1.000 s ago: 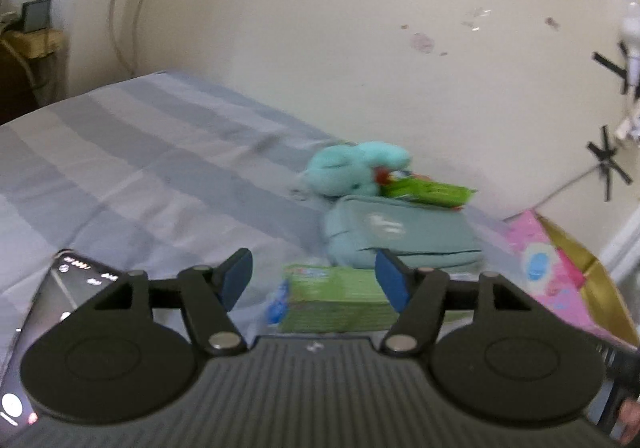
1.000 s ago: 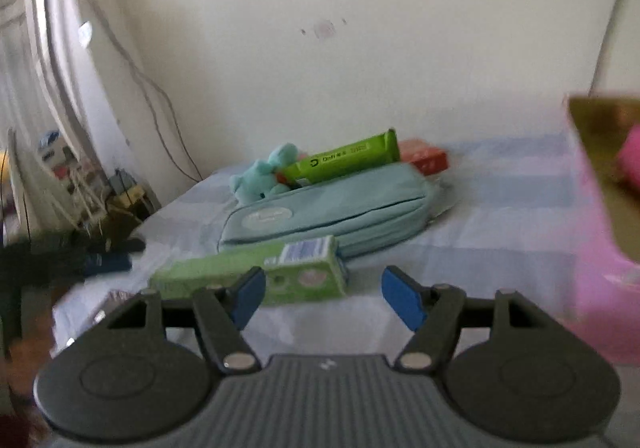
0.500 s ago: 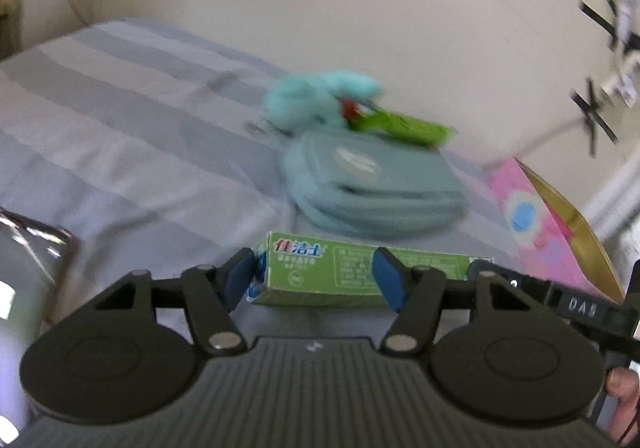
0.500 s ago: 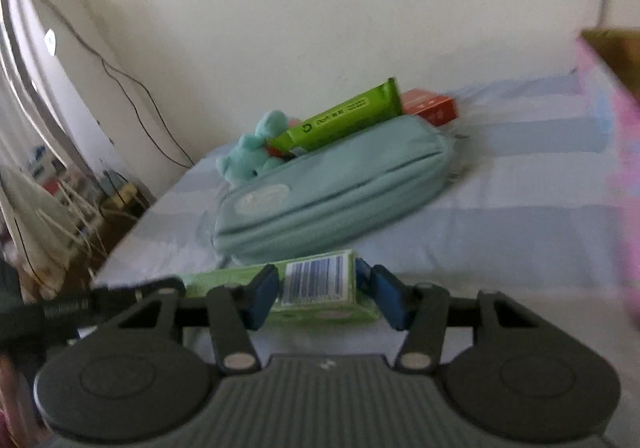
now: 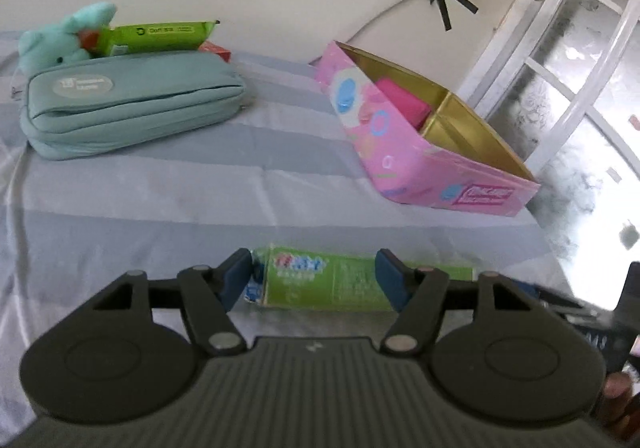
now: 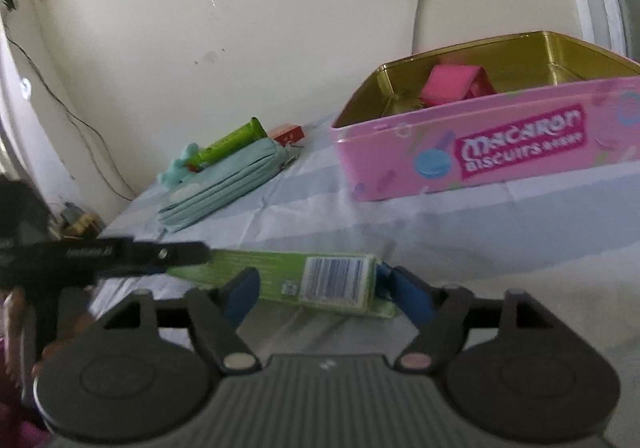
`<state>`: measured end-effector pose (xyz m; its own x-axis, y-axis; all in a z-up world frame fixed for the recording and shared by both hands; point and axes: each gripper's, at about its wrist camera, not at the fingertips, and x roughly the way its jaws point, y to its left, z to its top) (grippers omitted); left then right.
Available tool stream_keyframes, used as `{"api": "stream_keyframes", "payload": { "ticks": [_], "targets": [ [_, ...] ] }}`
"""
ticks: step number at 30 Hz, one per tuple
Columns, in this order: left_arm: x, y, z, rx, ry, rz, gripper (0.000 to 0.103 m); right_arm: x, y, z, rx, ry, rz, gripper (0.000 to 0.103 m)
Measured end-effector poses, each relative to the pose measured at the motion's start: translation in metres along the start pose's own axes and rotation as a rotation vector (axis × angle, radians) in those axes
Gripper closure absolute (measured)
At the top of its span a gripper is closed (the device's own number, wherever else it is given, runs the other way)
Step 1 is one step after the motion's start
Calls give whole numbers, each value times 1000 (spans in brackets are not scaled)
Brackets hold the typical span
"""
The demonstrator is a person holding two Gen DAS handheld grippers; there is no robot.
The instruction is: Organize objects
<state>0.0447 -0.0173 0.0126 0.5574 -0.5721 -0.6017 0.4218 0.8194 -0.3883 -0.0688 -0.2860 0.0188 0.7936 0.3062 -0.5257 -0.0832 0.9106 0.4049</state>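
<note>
- In the left wrist view, far left, a teal plush (image 5: 60,36) lies against the wall on the striped bed (image 5: 160,188), touching a green packet (image 5: 158,36) that rests on top of a teal pouch (image 5: 128,104).
- A small red box (image 5: 216,50) peeks out behind the pouch's right end.
- Right of the pouch, well apart from it, stands an open pink tin (image 5: 404,152) with a gold interior and a divider — a pink item (image 5: 400,100) sits in its far compartment.
- Low in the middle, the green carton (image 5: 320,280) lies on the bed between the blue pads of the left gripper (image 5: 312,280); the jaws stand wide around one end of it, the left pad just beside the carton's end, with no clear squeeze.
- In the right wrist view the right gripper (image 6: 320,288) straddles the barcode end of the carton, jaws wide, the right pad touching or just beside its end — I cannot tell which.
- The left gripper reaches in from the left at the carton's other end.
- Beyond, the tin reads "Macaron Biscuits".
</note>
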Motion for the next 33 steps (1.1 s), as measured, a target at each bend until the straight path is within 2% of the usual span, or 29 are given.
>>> {"api": "stream_keyframes", "payload": {
  "ticks": [4,7,9,12,13,14,16,17,21,25,27,30,33],
  "targets": [
    [-10,14,6,-65,-21,36,32,-1,2,-2,-128,3,-20,22],
    [-11,21,7,-118,10,22,32,11,10,-2,-288,31,-40,18],
    [-4,17,7,-108,44,13,32,23,17,-3,-407,39,-80,15],
    [11,9,9,-76,83,6,33,41,26,-2,-538,45,-105,18],
    [13,10,10,-75,91,-6,32,47,27,-2,-553,56,-85,26],
    [14,7,11,-71,82,12,32,53,27,-1,-552,67,-80,29],
    [14,-2,17,-47,69,53,33,55,25,-2,-558,36,-90,38],
    [11,-5,23,-34,56,56,33,51,23,0,-546,17,-75,39],
    [6,-41,61,76,-16,21,35,28,10,17,-495,-113,-97,40],
    [18,-90,101,199,-125,-30,34,7,-7,49,-466,-255,-180,40],
    [34,-108,115,219,-156,-57,35,1,-20,67,-461,-302,-229,40],
    [66,-129,126,221,-163,-64,35,5,-44,86,-476,-315,-302,40],
    [96,-141,127,223,-151,-53,35,18,-70,99,-465,-273,-356,39]
  ]
}}
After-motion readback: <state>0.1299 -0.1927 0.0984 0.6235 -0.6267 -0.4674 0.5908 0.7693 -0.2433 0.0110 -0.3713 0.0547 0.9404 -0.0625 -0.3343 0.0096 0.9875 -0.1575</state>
